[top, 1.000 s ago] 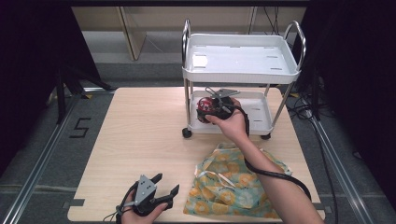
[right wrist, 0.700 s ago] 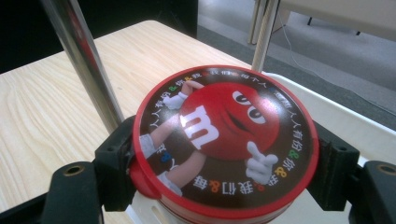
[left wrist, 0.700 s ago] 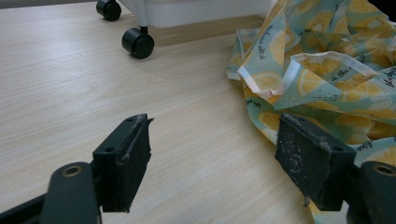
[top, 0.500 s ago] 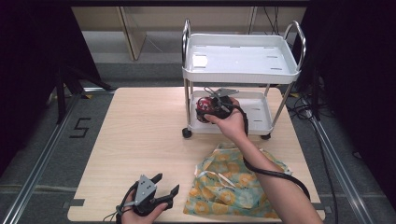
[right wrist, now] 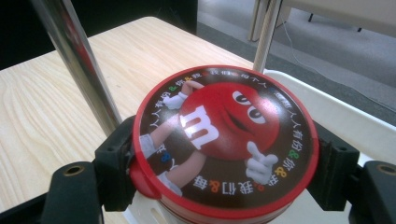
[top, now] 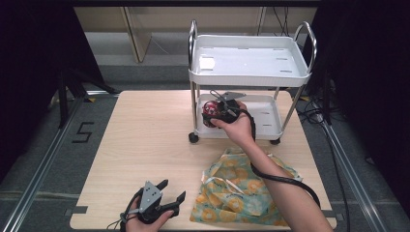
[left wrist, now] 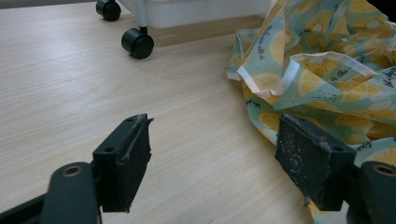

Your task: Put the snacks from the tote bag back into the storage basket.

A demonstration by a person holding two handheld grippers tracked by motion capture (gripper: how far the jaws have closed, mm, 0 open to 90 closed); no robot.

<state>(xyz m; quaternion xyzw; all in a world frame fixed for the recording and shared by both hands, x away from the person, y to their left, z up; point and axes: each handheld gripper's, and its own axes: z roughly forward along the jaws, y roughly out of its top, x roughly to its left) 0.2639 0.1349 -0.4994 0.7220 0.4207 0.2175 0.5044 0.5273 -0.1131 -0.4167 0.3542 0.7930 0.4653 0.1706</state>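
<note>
Candy tin [right wrist: 224, 144], round with a red rim and a red cartoon character on its lid, sits clamped between the two black jaws of the right gripper [right wrist: 224, 163]; in the right gripper view the jaws press its left and right sides. From the high view the tin [top: 212, 110] is held at the left end of the lower shelf [top: 266, 121] of a small white cart [top: 249, 65], between the chrome posts, with the right hand [top: 237, 123] wrapped around the right gripper [top: 220, 108]. Whether the tin rests on the shelf or hangs just above it cannot be told. The cart stands at the far right part of the wooden table [top: 145, 145], on black castors [left wrist: 137, 43], and its top tray is bare. Near the cart, toward the person, a lemon-print cloth bag [top: 241, 193] lies crumpled on the table under the right forearm. At the near edge, left of the bag, the left hand [top: 145, 220] holds the left gripper [top: 171, 191] low over the table, its jaws spread wide with nothing between them; the left gripper view shows its right jaw just beside the bag's edge [left wrist: 299, 70].
</note>
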